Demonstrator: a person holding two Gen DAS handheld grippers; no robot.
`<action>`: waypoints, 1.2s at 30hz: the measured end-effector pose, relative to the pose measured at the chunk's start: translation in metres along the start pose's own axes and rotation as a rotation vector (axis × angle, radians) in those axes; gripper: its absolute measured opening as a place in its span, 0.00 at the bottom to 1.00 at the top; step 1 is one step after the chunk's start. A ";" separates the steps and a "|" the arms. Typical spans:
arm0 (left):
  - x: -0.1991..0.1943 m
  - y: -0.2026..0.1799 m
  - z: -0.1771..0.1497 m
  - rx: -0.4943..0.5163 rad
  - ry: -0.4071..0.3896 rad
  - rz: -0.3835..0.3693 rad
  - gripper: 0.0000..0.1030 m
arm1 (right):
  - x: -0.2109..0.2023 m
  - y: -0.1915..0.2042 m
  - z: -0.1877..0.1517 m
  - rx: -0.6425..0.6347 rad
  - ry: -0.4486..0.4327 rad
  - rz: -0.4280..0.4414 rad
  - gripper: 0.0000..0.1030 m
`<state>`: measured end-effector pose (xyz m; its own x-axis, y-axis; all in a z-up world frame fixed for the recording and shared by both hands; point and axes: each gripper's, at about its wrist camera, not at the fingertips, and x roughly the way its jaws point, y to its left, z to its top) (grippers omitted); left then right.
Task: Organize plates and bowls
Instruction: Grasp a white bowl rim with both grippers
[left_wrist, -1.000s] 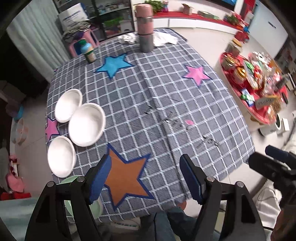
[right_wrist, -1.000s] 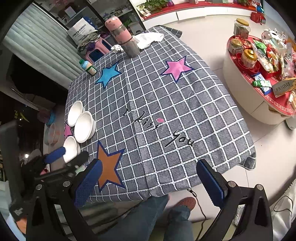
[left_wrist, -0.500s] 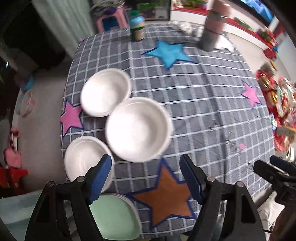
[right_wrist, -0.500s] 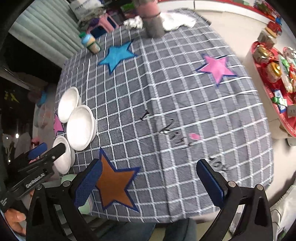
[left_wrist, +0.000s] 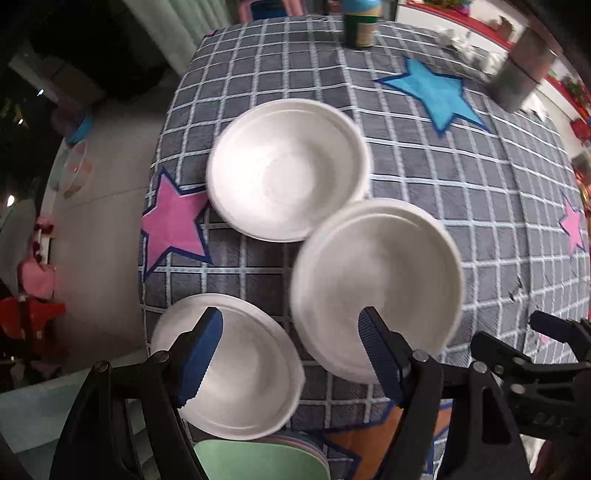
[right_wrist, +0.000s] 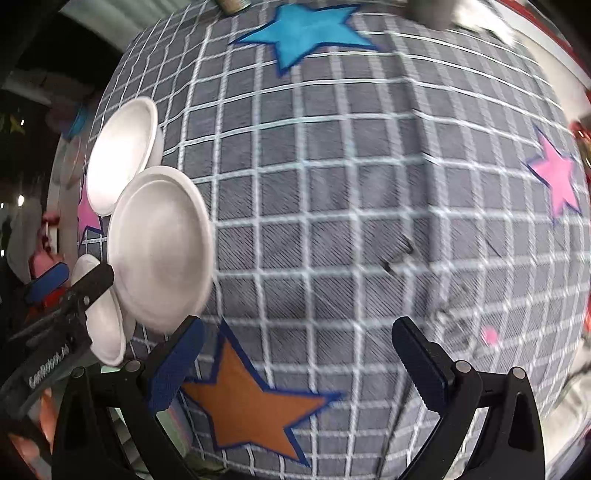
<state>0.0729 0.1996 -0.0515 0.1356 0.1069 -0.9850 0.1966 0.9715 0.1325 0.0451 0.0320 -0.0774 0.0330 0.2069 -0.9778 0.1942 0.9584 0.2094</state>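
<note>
Star-patterned checked tablecloth (right_wrist: 351, 221) under white bowls (left_wrist: 376, 284)

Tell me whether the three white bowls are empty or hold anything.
Empty. In the left wrist view the far bowl, the middle bowl and the near bowl all sit upright and show only bare white insides.

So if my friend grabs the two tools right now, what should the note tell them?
Left tool: open, holding nothing, hanging low over the white dishes at the table's left edge.
Right tool: open, holding nothing, over the orange star.
Dishes: three white ones sit separately on the checked cloth: far bowl, middle bowl, near bowl. A stack of pastel plates, green on top, lies at the near edge.
Done: nothing stacked among the white ones yet.
Left: probably grab one white bowl and nest the three together.
</note>
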 end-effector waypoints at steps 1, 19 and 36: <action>0.002 0.003 0.002 -0.013 0.004 0.001 0.77 | 0.006 0.007 0.007 -0.017 0.007 0.010 0.99; 0.044 -0.047 0.015 0.117 0.060 0.045 0.76 | 0.041 -0.005 0.023 -0.092 0.069 -0.091 0.99; 0.031 -0.026 0.009 0.074 0.003 0.059 0.76 | 0.014 -0.021 0.027 -0.013 -0.017 0.088 0.99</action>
<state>0.0811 0.1758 -0.0842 0.1467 0.1644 -0.9754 0.2600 0.9450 0.1984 0.0678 0.0093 -0.0960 0.0656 0.2868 -0.9557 0.1774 0.9392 0.2940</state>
